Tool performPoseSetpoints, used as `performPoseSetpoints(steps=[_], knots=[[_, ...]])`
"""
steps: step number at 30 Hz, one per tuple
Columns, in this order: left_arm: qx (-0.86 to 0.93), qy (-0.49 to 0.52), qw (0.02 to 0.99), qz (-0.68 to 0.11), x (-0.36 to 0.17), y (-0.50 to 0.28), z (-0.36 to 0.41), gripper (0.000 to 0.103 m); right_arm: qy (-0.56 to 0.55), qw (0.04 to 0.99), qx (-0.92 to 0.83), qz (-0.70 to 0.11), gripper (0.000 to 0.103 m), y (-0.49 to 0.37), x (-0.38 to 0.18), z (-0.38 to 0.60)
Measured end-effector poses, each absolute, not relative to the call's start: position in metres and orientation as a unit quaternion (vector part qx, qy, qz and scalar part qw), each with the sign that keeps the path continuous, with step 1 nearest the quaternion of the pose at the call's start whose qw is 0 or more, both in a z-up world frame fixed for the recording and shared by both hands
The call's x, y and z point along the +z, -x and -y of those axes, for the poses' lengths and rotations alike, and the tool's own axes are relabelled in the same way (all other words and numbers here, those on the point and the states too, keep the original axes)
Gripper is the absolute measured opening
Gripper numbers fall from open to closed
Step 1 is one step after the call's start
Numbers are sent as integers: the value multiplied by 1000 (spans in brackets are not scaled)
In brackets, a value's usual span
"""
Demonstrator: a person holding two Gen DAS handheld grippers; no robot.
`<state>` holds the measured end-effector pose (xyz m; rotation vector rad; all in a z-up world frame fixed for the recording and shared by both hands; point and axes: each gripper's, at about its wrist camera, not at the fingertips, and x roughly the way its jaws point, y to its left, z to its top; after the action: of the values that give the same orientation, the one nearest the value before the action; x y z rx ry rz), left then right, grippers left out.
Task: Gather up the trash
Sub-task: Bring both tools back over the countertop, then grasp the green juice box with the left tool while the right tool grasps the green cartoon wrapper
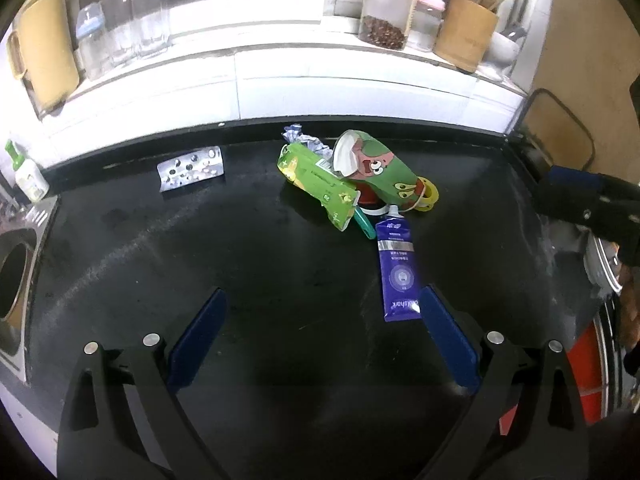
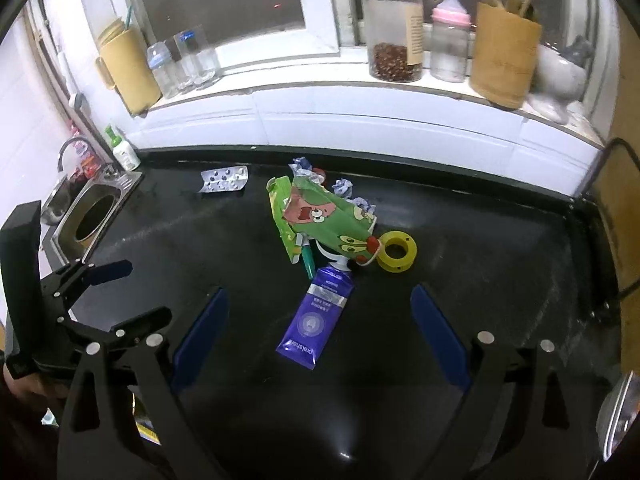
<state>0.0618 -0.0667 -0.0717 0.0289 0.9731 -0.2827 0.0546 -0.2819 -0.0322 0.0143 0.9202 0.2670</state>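
Left wrist view: my left tool [image 1: 320, 320] hangs wide open and empty above the black tabletop [image 1: 160, 248]. The purple tube [image 1: 397, 268] lies just beside its right finger, not between the fingers; closing from here would likely clip the tube's tail and skid it away. Beyond it, the trash heap: green pouch [image 1: 320, 180], cartoon paper cup [image 1: 376, 168], crumpled foil [image 1: 298, 138]; a blister pack [image 1: 190, 168] lies well apart to the left. Right wrist view: my right tool [image 2: 320, 320] is also spread wide, holding nothing, with the tube lying between its fingers on the tabletop. The yellow ring [image 2: 397, 251] touches the cup, so a careless grab could drag neighbours. The sink [image 2: 94, 218] lies to the left.
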Motion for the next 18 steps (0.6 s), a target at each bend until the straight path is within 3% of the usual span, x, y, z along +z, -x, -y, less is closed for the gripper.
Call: performPoseSetpoints(steps=[18], knots=[[-100, -23, 843, -528, -150, -164, 97, 94, 93, 840, 206, -494, 89, -181, -133, 262]])
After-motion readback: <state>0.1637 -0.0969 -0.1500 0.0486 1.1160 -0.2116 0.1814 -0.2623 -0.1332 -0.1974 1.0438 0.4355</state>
